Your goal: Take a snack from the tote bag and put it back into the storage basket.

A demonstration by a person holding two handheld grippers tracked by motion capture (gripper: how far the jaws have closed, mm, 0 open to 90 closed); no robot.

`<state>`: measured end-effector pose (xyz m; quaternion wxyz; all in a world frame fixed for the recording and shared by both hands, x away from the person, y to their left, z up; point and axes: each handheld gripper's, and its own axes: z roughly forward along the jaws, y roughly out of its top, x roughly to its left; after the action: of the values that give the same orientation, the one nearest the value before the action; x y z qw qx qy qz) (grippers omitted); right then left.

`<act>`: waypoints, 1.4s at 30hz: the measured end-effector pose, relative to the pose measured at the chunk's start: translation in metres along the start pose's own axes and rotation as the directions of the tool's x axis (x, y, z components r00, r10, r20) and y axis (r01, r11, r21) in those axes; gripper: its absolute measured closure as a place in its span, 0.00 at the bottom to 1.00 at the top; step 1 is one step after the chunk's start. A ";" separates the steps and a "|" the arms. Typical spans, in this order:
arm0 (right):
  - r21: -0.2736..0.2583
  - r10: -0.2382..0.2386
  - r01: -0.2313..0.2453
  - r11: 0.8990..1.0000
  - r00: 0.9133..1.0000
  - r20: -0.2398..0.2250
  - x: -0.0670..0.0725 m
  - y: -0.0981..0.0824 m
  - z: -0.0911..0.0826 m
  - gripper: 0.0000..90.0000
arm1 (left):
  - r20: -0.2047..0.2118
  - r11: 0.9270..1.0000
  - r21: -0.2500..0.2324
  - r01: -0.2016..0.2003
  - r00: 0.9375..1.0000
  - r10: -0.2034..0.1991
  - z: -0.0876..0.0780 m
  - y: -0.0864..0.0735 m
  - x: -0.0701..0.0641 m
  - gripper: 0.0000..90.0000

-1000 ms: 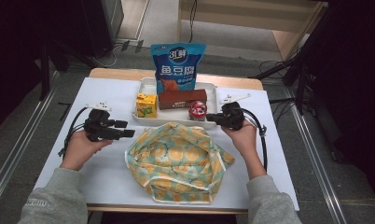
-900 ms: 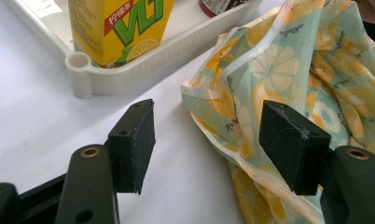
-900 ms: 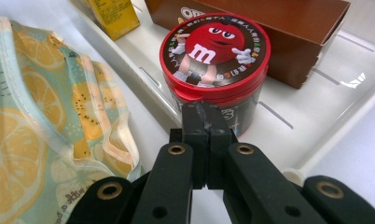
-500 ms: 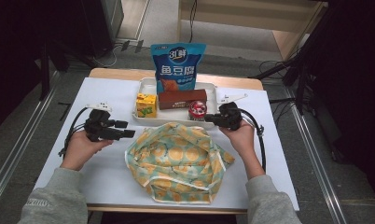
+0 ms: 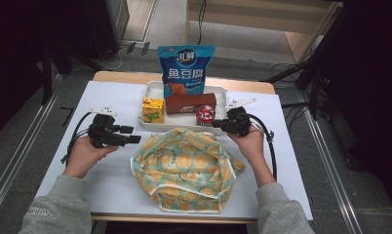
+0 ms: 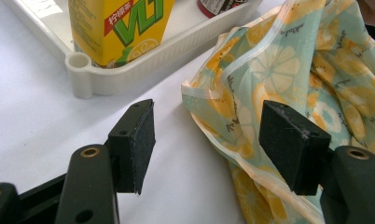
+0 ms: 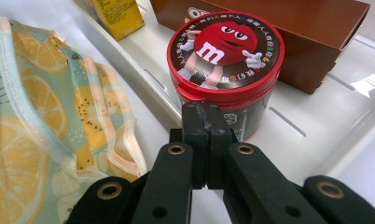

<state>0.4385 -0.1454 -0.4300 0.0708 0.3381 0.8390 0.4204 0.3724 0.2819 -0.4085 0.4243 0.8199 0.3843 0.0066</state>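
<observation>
A lemon-print cloth bag (image 5: 184,165) lies crumpled on the white table, between my two grippers. My left gripper (image 5: 130,139) points right at the bag's left edge. In the left gripper view it (image 6: 209,144) is open, with the bag's hem (image 6: 232,112) lying just ahead of the pads and untouched. My right gripper (image 5: 216,124) points left at a red-lidded candy tub (image 5: 205,115). In the right gripper view its jaws (image 7: 205,112) are shut with nothing between them, and the tips sit right at the tub (image 7: 225,51), just under the lid.
A white tray (image 5: 152,87) behind the bag holds a yellow juice carton (image 5: 152,109), a brown box (image 5: 190,103) and the tub. A blue snack bag (image 5: 186,68) stands upright at the tray's back. Cables trail from both grippers across the table.
</observation>
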 end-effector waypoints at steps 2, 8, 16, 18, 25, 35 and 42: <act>-0.002 0.004 -0.004 1.000 1.000 -0.002 0.000 0.000 0.001 1.00 | 0.001 1.000 -0.003 0.003 1.000 -0.003 0.000 0.000 0.000 0.40; 0.001 0.014 -0.014 1.000 1.000 -0.003 0.001 0.001 0.003 1.00 | 0.002 1.000 -0.003 0.010 1.000 -0.010 0.001 0.000 0.002 0.41; 0.002 0.008 -0.008 1.000 1.000 -0.004 0.002 0.001 0.004 0.98 | 0.003 1.000 -0.003 0.006 1.000 -0.006 0.001 0.000 0.002 0.40; -0.001 0.009 -0.009 1.000 1.000 -0.006 0.002 0.001 0.001 0.95 | 0.004 1.000 -0.004 0.003 1.000 -0.003 0.001 0.001 0.001 0.40; 0.004 0.022 -0.022 1.000 0.999 -0.031 0.002 0.003 -0.003 0.71 | 0.005 1.000 -0.004 0.007 1.000 -0.007 0.000 0.000 0.003 0.40; 0.037 0.057 -0.055 0.998 0.997 -0.060 0.003 0.005 -0.009 0.41 | 0.003 1.000 -0.006 -0.001 1.000 0.001 -0.002 0.001 0.001 0.40; 0.039 0.054 -0.052 0.998 0.998 -0.042 0.008 0.006 -0.019 0.38 | 0.003 1.000 -0.002 -0.005 1.000 0.005 -0.002 0.001 0.000 0.40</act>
<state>0.4279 -0.1504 -0.4120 0.0353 0.3525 0.8387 0.4135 0.3722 0.2826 -0.4069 0.4258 0.8203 0.3817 0.0068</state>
